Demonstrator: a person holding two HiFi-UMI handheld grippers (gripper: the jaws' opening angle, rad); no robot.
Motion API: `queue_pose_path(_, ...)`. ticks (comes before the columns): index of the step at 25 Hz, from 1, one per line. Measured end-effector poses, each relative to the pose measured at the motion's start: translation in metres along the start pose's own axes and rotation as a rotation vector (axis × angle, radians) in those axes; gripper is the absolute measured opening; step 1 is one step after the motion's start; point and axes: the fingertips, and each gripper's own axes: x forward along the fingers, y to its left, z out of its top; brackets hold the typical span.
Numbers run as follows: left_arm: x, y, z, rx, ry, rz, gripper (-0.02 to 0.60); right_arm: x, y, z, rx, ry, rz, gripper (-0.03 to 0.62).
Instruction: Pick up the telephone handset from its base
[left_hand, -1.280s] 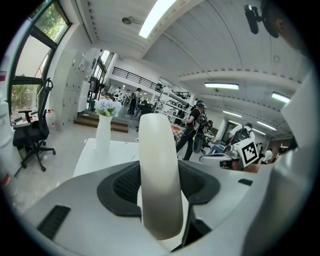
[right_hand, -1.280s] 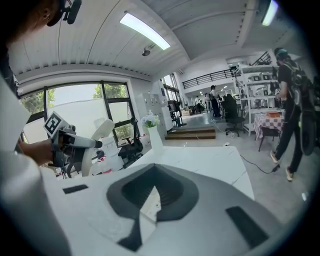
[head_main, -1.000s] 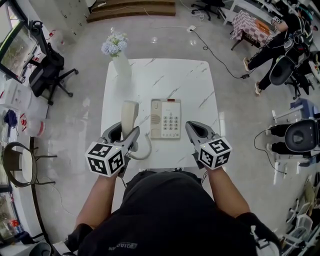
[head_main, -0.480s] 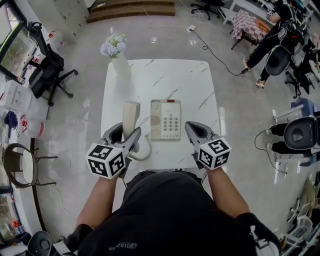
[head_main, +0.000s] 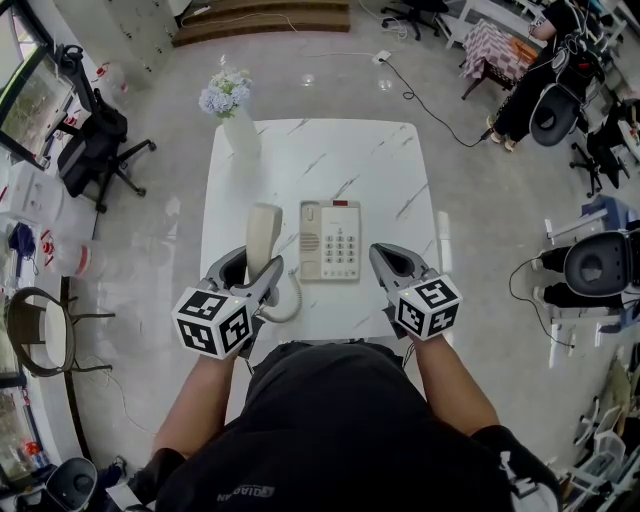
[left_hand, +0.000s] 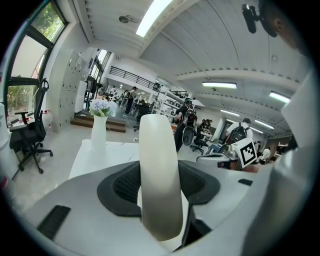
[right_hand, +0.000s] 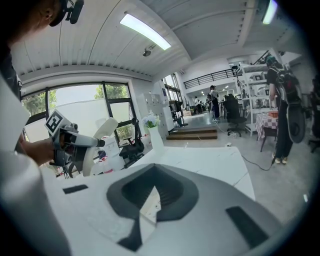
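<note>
**Handset (head_main: 262, 232) off its cradle, clamped upright in the left gripper (head_main: 250, 272); right gripper (head_main: 386, 260) pinched together with nothing in it.**
From the head view the handset's lower end is buried between the left gripper's jaws, and the curly cord (head_main: 293, 300) disappears beneath them. It stands just left of the telephone base (head_main: 331, 238), apart from it, and in the left gripper view it blocks the base entirely. The counter (head_main: 320, 160) is white with grey marble veins, and a vase of pale blue flowers (head_main: 237, 112) stands at its far left corner. The floor is glossy grey, with a black office chair (head_main: 95, 140) to the left. A person (head_main: 530, 85) at the far right is partly cut off.
</note>
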Motion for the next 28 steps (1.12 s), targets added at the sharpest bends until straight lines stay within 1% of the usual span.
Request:
queue_pose_path(7,0.004,-0.003,-0.006,-0.005,0.011,0.000,0.219,0.000,0.002,-0.004,-0.006,0.008,0.012,0.001)
queue_pose_path(28,0.012,-0.006,-0.002,-0.009,0.008,0.011,0.219,0.000,-0.007,-0.003,-0.009,0.015,0.019,0.000)
